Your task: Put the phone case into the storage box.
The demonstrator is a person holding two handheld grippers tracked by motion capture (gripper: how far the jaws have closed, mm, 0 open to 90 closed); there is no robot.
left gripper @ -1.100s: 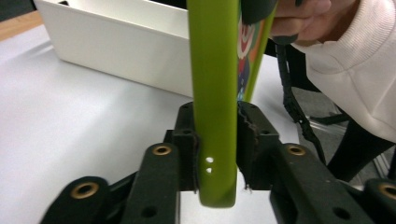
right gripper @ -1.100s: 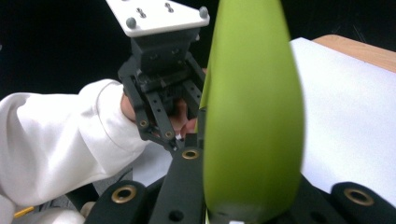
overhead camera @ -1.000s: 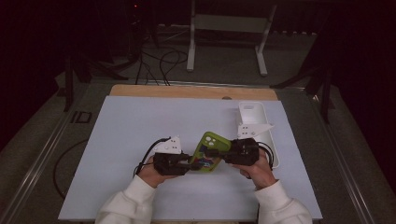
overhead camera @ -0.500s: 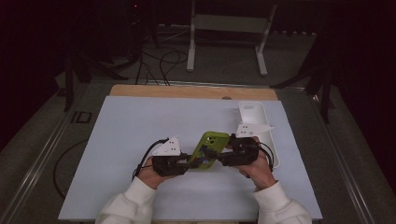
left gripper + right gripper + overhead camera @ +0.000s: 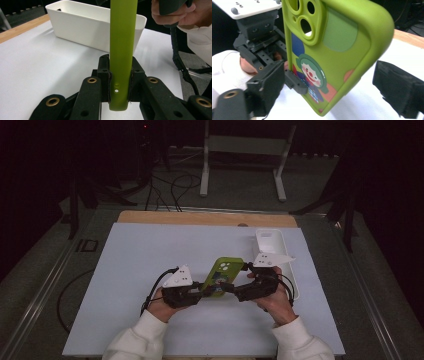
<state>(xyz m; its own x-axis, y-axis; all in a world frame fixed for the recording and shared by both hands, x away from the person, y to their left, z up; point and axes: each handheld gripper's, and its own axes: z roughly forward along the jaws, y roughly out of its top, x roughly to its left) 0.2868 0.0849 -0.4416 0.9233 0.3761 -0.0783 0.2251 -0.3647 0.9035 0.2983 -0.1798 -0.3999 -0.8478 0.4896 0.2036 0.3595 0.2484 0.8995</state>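
A lime-green phone case [image 5: 222, 275] with camera cut-outs and a cartoon clown print [image 5: 342, 50] is held up over the white table sheet. My left gripper [image 5: 205, 290] is shut on its lower edge; in the left gripper view the pads [image 5: 106, 75] press both faces of the thin case [image 5: 123, 37]. My right gripper [image 5: 231, 289] faces it from the right, and its jaws have just been opening. They now stand wide on either side of the case [image 5: 332, 85], with the pads [image 5: 397, 87] off it.
A white oblong bin [image 5: 272, 242] stands at the right of the sheet, just beyond the right hand [image 5: 175, 12], seen close in the left gripper view [image 5: 82, 27]. A wooden strip [image 5: 200, 217] edges the table's far side. A metal stand [image 5: 245, 145] and cables [image 5: 170, 185] lie behind.
The right gripper's jaws have spread apart and come off the green case. Both hands and the case have stayed where they were.
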